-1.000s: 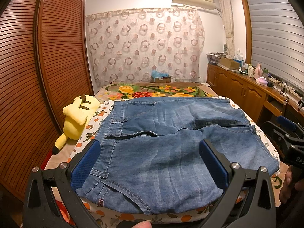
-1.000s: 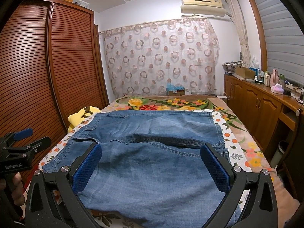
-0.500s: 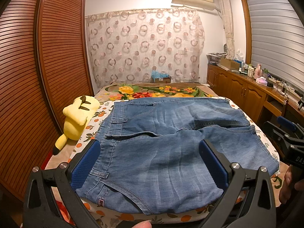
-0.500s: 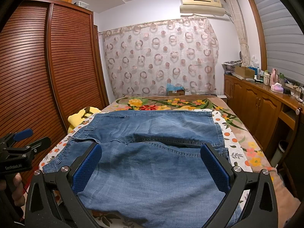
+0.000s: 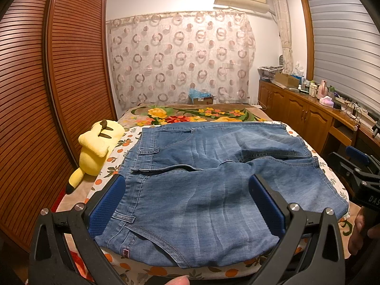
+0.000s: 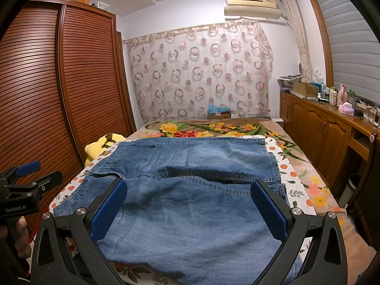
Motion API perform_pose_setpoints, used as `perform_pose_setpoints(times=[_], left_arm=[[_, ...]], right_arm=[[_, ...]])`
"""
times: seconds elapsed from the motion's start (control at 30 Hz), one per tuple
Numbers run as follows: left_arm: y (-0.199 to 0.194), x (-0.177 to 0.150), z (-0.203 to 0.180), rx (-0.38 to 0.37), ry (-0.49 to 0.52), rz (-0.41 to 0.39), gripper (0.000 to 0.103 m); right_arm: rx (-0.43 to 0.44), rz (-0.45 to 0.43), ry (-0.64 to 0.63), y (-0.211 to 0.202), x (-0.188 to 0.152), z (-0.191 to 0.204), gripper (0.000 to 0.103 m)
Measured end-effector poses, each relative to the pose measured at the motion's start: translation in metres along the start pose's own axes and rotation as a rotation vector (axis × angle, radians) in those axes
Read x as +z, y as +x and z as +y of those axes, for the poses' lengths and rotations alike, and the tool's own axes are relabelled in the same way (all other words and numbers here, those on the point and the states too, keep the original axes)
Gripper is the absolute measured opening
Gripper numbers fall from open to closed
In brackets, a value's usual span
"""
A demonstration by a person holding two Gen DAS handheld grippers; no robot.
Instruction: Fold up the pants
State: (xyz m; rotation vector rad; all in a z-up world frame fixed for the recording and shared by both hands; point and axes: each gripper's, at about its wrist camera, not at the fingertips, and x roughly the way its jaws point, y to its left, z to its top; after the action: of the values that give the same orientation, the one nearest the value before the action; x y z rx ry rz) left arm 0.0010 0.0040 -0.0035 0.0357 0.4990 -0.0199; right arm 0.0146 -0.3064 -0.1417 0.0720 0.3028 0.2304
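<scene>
Blue denim pants (image 5: 213,178) (image 6: 190,190) lie flat on the bed, laid in two broad layers with a seam running across the middle. The waistband with belt loops runs along the left side in the left wrist view. My left gripper (image 5: 187,201) hovers open over the near edge of the pants, holding nothing. My right gripper (image 6: 188,204) also stands open above the near part of the denim, nothing between its blue pads (image 6: 268,210). Each gripper shows at the edge of the other's view, held in a hand (image 5: 358,232).
A yellow plush toy (image 5: 97,147) lies at the bed's left edge beside the slatted wardrobe (image 5: 47,95). A floral blanket (image 5: 197,115) covers the far bed. A wooden cabinet (image 6: 320,128) with bottles lines the right wall. A bin (image 6: 349,190) stands beside the bed.
</scene>
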Motion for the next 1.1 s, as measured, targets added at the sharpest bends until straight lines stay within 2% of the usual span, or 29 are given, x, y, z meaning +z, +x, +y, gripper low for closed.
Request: perform_pose_setpoints(times=[0.73, 0.9, 1.1], left_arm=[[0.0, 0.0, -0.001, -0.001, -0.001, 0.0, 0.103], [0.005, 0.003, 0.003, -0.025, -0.008, 0.037, 0.103], [0.031, -0.008, 0.009, -0.035, -0.009, 0.107, 0.103]], right_arm=[[0.0, 0.0, 0.001, 0.0, 0.0, 0.0, 0.103], [-0.004, 0.011, -0.004, 0.002, -0.001, -0.003, 0.103], [-0.015, 0.043, -0.007, 0.011, -0.006, -0.012, 0.103]])
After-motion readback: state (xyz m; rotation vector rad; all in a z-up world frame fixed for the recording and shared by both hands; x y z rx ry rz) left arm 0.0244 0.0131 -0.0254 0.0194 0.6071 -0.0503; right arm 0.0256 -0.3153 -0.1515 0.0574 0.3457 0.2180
